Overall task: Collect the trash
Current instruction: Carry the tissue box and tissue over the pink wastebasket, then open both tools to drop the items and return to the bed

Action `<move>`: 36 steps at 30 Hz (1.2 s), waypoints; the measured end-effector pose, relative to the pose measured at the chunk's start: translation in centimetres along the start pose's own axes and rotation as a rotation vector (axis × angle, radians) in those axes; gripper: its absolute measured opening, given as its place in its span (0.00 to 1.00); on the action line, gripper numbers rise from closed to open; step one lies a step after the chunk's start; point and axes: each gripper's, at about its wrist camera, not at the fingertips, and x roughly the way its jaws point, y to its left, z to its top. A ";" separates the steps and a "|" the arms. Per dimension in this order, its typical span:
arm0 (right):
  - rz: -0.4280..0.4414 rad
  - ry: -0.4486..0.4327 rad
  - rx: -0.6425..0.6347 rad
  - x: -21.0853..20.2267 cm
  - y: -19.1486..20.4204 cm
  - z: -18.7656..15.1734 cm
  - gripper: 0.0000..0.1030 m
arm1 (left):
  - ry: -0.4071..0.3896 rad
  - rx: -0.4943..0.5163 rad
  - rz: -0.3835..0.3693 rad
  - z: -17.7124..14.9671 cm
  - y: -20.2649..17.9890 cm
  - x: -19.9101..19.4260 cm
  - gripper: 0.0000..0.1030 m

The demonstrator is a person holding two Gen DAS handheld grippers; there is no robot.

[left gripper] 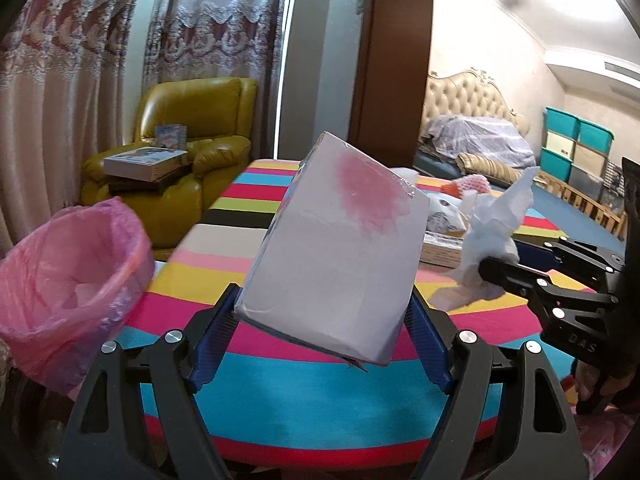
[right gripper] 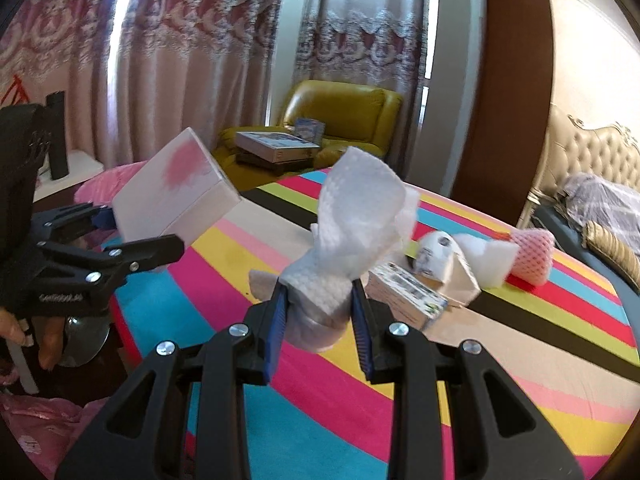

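My left gripper (left gripper: 322, 304) is shut on a white cardboard box (left gripper: 336, 240) with a pink stain, held tilted above the striped table (left gripper: 300, 400). The box also shows in the right wrist view (right gripper: 176, 192), with the left gripper (right gripper: 136, 240) below it. My right gripper (right gripper: 320, 300) is shut on a crumpled white paper towel (right gripper: 356, 232), held above the table. The towel (left gripper: 496, 232) and right gripper (left gripper: 500, 276) show at the right of the left wrist view. A bin lined with a pink bag (left gripper: 68, 276) stands left of the table.
On the table's far side lie a small printed box (right gripper: 404, 300), a white roll (right gripper: 436, 256), white foam (right gripper: 488, 256) and pink foam netting (right gripper: 534, 252). A yellow armchair (left gripper: 192, 148) with boxes stands behind, by the curtains. A bed (left gripper: 480, 140) is at the right.
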 end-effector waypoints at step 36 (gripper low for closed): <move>0.467 -0.020 -0.283 13.5 18.9 16.9 0.34 | -0.036 -0.233 0.368 1.4 23.0 -4.8 0.73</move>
